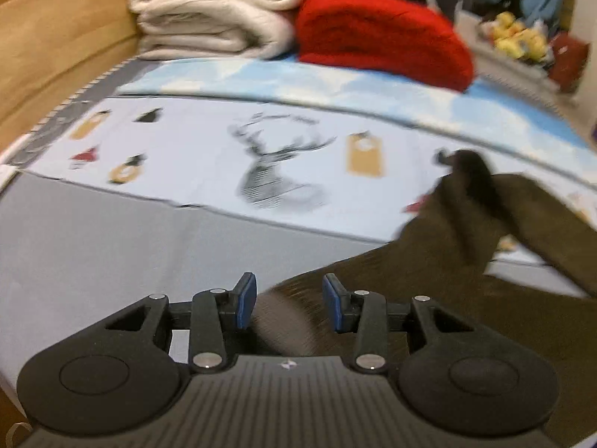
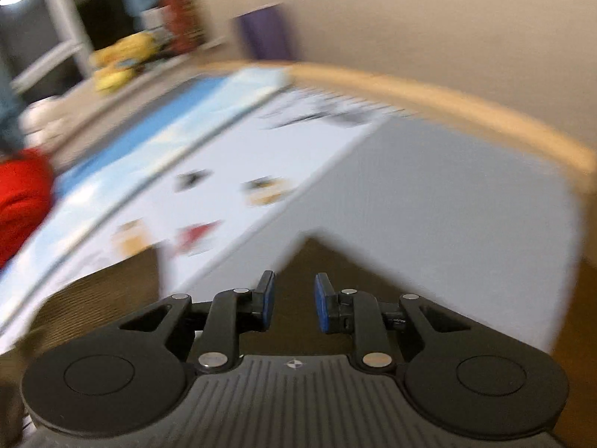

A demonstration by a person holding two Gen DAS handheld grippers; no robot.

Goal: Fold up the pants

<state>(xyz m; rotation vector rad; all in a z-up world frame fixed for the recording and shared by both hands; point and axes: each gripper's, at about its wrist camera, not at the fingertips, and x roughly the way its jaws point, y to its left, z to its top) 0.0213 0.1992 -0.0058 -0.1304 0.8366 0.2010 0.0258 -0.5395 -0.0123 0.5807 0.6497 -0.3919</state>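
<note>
Pants [image 1: 466, 280] dark brown, lying on the grey table [image 1: 93, 242], bunched toward its right side in my left wrist view, one part humped up and reaching onto the printed cloth [image 1: 209, 156]. My left gripper [image 1: 290, 300] hovers at the pants' near left edge, jaws released, blue pads [image 1: 246, 300] spread with a strip of the fabric showing between them; I can't tell if the pads touch it. Motion blur on the fabric there.

My right gripper [image 2: 291, 300] also has jaws released, pads apart, nothing pinched. Beneath it in the right wrist view the pants [image 2: 317, 261] show as a brown pointed corner aimed at the far end of the table [image 2: 447, 224], more brown fabric to the lower left. That whole frame is heavily blurred.

Printed cloth has a deer head [image 1: 272, 171] and small holiday figures; it covers the middle band of the table. Behind it a blue-and-white sheet [image 1: 335, 86] runs along the far edge. Folded cream blankets [image 1: 209, 11] stacked at the far left corner, red blanket [image 1: 384, 37] just beside them to the right, touching. Tan wooden rail [image 2: 447, 104] edges the far end of the table in the right view. Yellow items [image 2: 123, 56] on a surface beyond the table, too blurred to identify.
</note>
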